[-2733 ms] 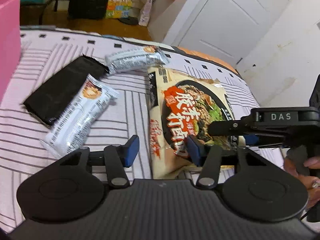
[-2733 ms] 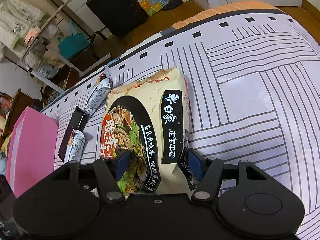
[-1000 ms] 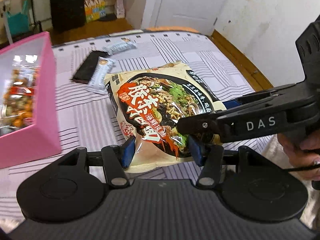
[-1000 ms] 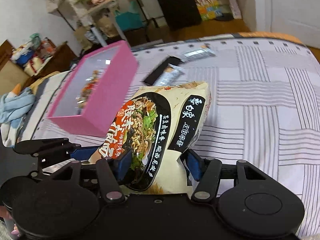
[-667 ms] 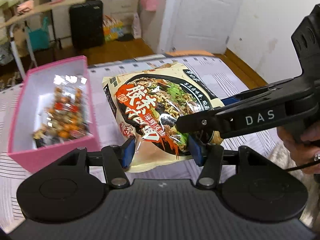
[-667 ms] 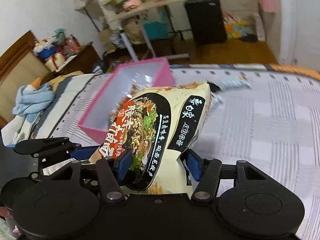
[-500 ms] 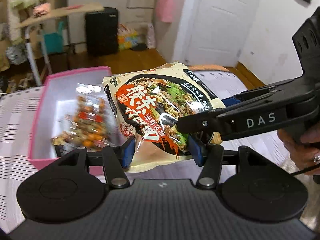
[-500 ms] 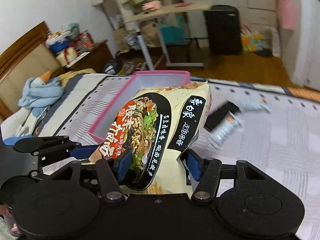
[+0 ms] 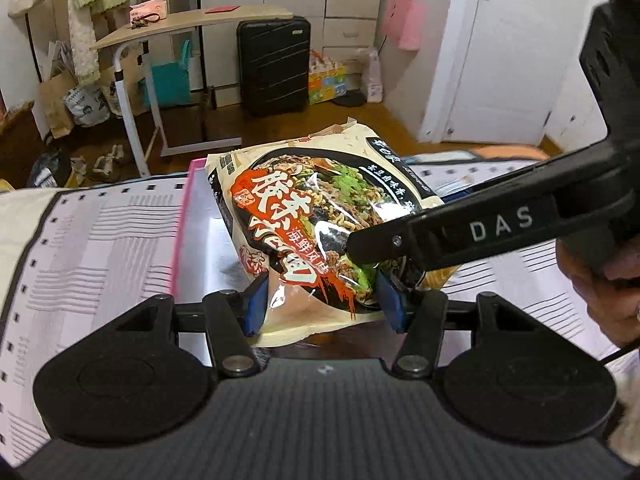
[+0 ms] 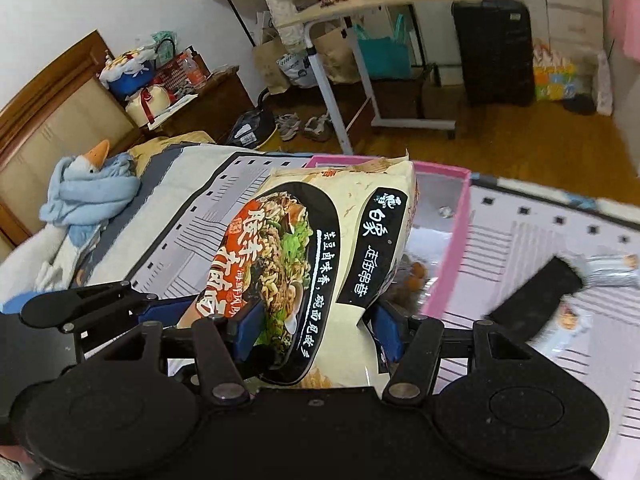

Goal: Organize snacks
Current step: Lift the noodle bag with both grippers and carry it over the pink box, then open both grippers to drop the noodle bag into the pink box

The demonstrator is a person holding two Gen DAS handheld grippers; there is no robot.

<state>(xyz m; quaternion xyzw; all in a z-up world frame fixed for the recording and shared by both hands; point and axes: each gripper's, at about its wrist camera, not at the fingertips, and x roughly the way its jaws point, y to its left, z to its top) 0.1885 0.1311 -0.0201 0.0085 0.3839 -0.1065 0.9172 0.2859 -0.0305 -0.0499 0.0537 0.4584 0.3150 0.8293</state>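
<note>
Both the left gripper (image 9: pixel 322 306) and right gripper (image 10: pixel 316 330) clamp, half-closed, the noodle packet's (image 9: pixel 316 216) lower edge above the pink box (image 10: pixel 448 240); light, crinkly, crushable.

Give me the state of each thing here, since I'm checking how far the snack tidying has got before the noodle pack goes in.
noodle pack: sealed, held in the air above the pink box.
left gripper: shut on the pack's lower edge.
right gripper: shut on the pack.
pink box: open, snacks inside.
black packet: lying on the bed.
silver snack bar: lying on the bed, sealed.
</note>
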